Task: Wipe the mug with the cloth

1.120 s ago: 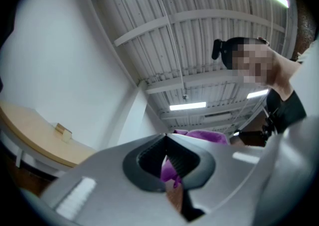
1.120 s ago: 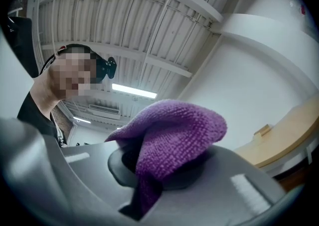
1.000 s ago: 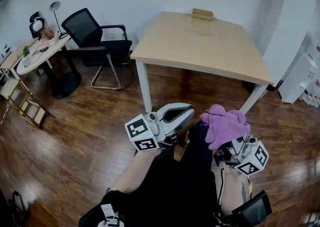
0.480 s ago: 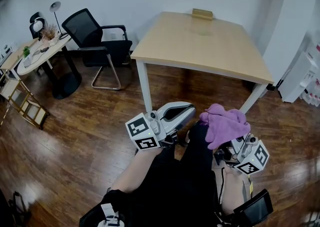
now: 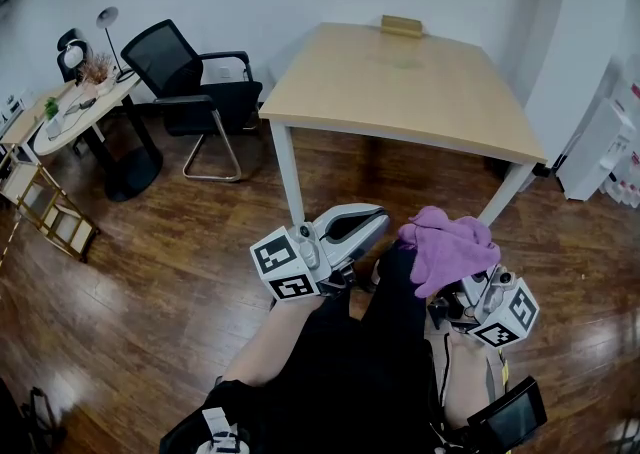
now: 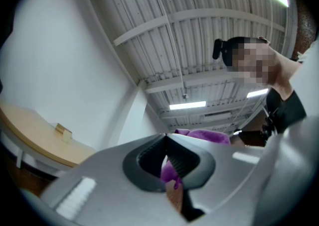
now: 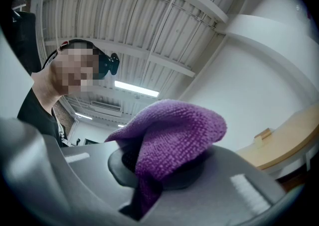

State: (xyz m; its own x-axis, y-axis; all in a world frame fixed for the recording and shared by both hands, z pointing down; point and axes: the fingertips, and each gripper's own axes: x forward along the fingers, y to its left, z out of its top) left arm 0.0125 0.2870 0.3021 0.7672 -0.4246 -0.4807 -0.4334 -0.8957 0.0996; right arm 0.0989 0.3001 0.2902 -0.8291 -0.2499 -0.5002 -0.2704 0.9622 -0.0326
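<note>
1. The left gripper [image 5: 372,223] has its jaws pressed together, with nothing between them.
2. The right gripper [image 5: 456,287] pinches the purple cloth [image 5: 448,247], which bunches over its jaws.
3. Both hang above the person's lap, short of the wooden table [image 5: 400,82].

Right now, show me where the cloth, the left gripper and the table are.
cloth [image 5: 452,248], head view, middle of the purple bundle.
left gripper [image 5: 380,219], head view, tips of its shut jaws.
table [image 5: 400,92], head view, bare wooden top.
</note>
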